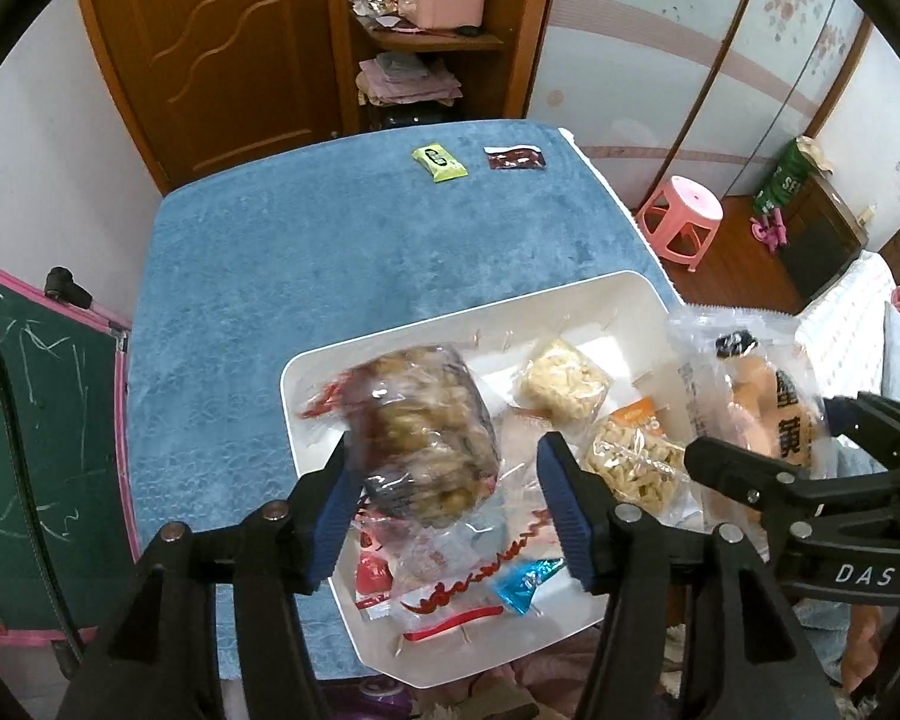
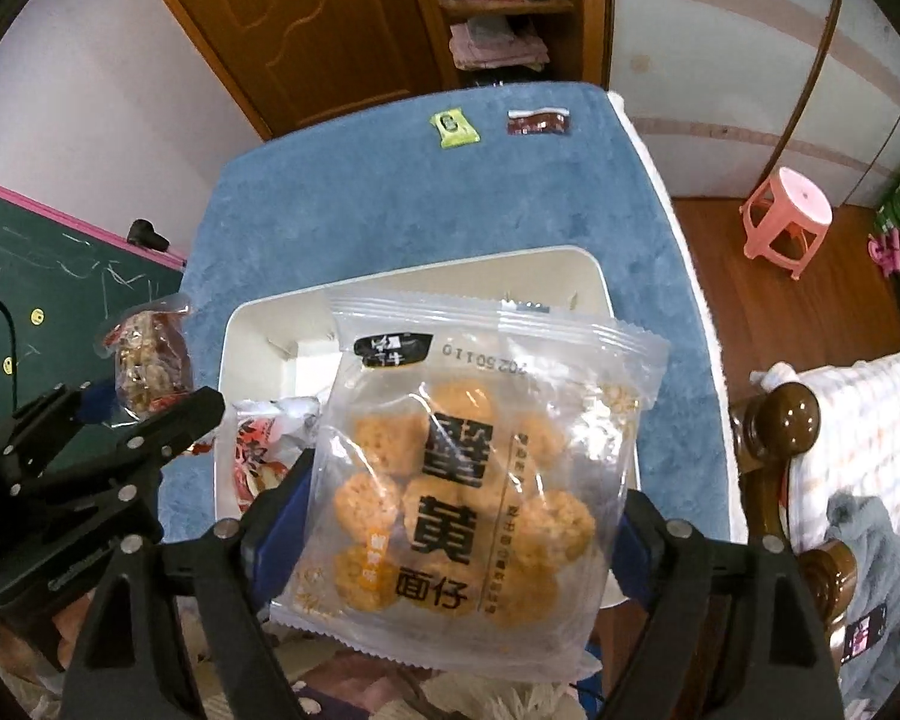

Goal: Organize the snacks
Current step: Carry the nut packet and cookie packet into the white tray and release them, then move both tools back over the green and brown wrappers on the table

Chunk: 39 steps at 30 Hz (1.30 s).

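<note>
A white bin (image 1: 390, 342) holding several snack packs sits on the blue-covered table (image 1: 330, 240). My left gripper (image 1: 450, 498) is open above the bin; a clear pack of brown nut clusters (image 1: 426, 432), blurred, touches only its left pad. In the right wrist view that pack (image 2: 150, 366) shows at the left gripper (image 2: 144, 414). My right gripper (image 2: 450, 546) is shut on a clear bag of orange crab-roe noodle snacks (image 2: 468, 480), held over the bin (image 2: 258, 324). That bag (image 1: 750, 396) shows at the right of the left wrist view.
A green snack pack (image 1: 440, 163) and a dark red one (image 1: 515, 157) lie at the table's far end. A pink stool (image 1: 681, 219) stands on the floor to the right. A green chalkboard (image 1: 30, 420) leans at the left. A wooden bedpost (image 2: 780, 420) is at the right.
</note>
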### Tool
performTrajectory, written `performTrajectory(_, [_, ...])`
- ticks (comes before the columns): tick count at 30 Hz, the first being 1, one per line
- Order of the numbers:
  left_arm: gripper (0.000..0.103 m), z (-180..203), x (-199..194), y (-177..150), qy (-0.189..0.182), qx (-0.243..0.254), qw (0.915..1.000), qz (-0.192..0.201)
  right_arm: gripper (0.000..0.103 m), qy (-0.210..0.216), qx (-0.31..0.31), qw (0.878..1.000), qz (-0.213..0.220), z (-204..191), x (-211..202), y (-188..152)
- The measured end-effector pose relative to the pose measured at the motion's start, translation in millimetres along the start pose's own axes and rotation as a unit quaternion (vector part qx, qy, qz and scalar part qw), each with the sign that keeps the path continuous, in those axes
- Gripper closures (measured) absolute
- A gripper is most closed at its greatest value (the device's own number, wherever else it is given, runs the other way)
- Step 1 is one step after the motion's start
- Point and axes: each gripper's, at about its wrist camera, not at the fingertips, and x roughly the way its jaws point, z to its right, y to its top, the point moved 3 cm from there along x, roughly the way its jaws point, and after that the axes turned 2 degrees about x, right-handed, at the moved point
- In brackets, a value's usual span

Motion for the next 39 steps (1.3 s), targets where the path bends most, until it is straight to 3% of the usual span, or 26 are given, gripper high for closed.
performTrajectory(2, [0.02,-1.3,-1.4,0.6,0.005,-0.004,1.0,0.004,0.017,0.001,0.005,1.0,-0.008,1.7,3.4,-1.0])
performTrajectory(3, [0.019,-2.2,-3.2,0.5,0.008,-0.007,0.9999,0.009,0.017,0.0,0.008,1.0,-0.015,2.9,6.0,-1.9])
performTrajectory(6, [0.019,-2.5,-6.1,1.2,0.009,-0.01,0.9998,0.017,0.011,-0.001,0.008,1.0,-0.024,4.2,9.6,-3.0])
performTrajectory(11, [0.019,-4.1,-5.7,0.6,0.012,-0.015,0.9997,0.014,0.004,-0.01,-0.006,1.0,0.012,0.8,-3.8,0.4])
performTrajectory(39, [0.019,-0.1,-1.5,14.1,0.037,-0.007,0.9991,0.02,0.004,-0.006,-0.012,1.0,0.004,4.2,3.1,7.8])
